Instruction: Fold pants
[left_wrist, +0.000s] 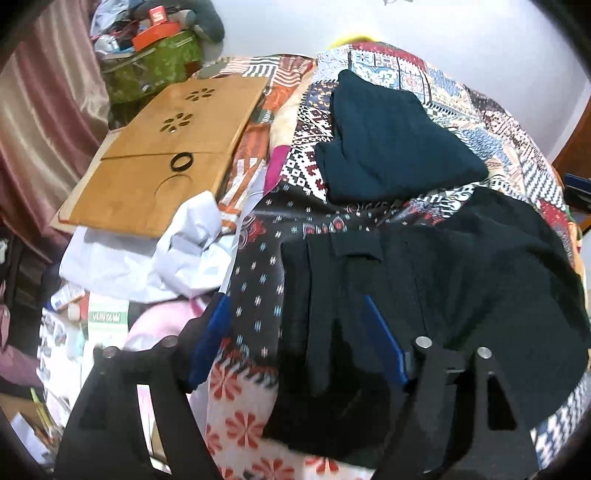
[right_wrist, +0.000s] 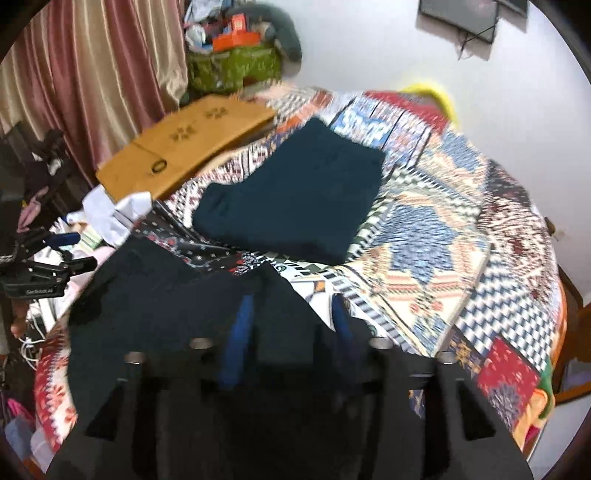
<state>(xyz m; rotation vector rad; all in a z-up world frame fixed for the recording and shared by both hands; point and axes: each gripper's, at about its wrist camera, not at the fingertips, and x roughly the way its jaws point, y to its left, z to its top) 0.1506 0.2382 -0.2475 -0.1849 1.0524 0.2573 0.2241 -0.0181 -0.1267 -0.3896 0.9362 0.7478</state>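
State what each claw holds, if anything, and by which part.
Nothing is held. The left claw and right claw both stand open over the black pants; neither presses the cloth.

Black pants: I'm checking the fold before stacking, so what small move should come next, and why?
Probably lift both grippers clear and look. The black pants lie bunched on the quilt, and a folded teal pair sits beyond. Left gripper has open jaws; right gripper straddles a fold, grip unclear.
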